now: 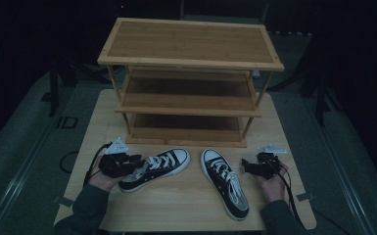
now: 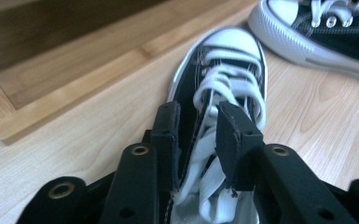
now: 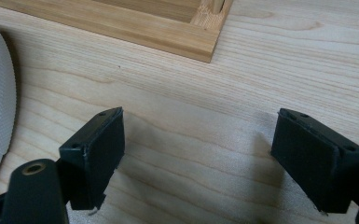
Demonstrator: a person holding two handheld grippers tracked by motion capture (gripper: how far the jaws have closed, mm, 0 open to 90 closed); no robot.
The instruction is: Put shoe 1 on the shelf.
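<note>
Item: pair of black sneakers, both on the desk [image 1: 186,205] before an empty three-tier shoe rack [image 1: 188,81]; shelving not yet begun. Left sneaker [image 1: 154,169]: left claw [image 2: 198,140] set low and level at its heel, jaws straddling the collar edge and laces. Right sneaker [image 1: 224,188]: untouched. Right claw [image 3: 214,158]: jaws wide apart, empty, resting beside it.

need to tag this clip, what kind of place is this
Probably a staged recording setup, not a home: a small wooden table in a dark room, bearing a bamboo shoe rack and a pair of black sneakers. A person holds a cabled left gripper and right gripper.
</note>
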